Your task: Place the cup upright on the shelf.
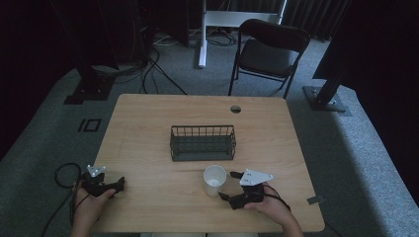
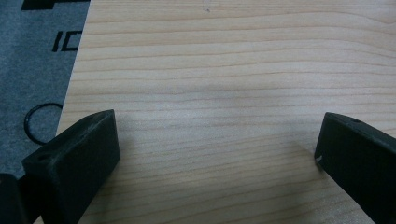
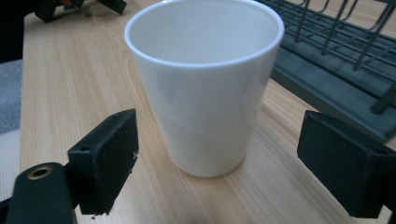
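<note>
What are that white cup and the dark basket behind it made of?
The white cup looks like glazed ceramic, possibly smooth plastic: glossy, with soft reflections and a thick rounded rim. The basket looks like thin metal wire with a dark matte coating, judging by its slim straight bars. The right gripper, jaws wide, is lined up on the cup.

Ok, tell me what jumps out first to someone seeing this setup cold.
The white cup stands upright near the front edge of the wooden table, with the right gripper open just beside it, its jaws spread on either side but not touching. Behind the cup sits a dark wire basket at the table's middle. The left gripper rests open over bare wood at the front left corner.
</note>
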`<state>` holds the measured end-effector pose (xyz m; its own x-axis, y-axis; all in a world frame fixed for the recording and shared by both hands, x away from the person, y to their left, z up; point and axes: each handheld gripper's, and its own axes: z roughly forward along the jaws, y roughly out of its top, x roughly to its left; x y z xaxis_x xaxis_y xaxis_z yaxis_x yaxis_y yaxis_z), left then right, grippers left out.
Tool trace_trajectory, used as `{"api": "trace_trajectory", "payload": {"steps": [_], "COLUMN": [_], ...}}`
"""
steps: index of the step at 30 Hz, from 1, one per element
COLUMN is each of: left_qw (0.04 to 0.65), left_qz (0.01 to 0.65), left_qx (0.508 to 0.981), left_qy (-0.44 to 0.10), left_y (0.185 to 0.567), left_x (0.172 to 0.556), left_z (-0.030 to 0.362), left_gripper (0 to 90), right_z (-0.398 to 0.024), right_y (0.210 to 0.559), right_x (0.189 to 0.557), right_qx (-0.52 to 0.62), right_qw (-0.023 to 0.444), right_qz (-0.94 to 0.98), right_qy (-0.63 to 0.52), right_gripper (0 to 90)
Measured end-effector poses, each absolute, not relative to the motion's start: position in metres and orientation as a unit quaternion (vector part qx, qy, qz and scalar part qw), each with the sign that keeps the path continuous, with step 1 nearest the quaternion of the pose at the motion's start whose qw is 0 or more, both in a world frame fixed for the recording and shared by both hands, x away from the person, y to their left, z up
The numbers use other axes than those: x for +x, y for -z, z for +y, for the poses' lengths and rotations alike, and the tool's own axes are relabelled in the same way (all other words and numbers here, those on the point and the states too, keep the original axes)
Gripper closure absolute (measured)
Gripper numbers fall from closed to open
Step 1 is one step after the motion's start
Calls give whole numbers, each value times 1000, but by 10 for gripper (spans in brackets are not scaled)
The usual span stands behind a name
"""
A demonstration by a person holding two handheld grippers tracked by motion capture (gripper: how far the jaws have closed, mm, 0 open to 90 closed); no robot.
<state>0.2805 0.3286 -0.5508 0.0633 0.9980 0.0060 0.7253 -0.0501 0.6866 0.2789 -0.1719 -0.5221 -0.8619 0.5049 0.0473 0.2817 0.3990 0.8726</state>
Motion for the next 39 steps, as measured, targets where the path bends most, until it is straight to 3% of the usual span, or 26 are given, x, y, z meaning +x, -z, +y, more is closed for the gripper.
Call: {"api": "trace_trajectory", "payload": {"steps": [39], "left_qw": [268], "left_qz": [635], "left_qx": [678], "left_qy": [-255], "left_y": [551], "left_x": [280], "left_z": [329], "left_gripper": [3], "right_z": [-141], "right_y": [514], "right_x": [293], "right_qx": [240], "right_qw": [115], "right_qz": [797], "right_qy": [-542], "right_gripper": [134]}}
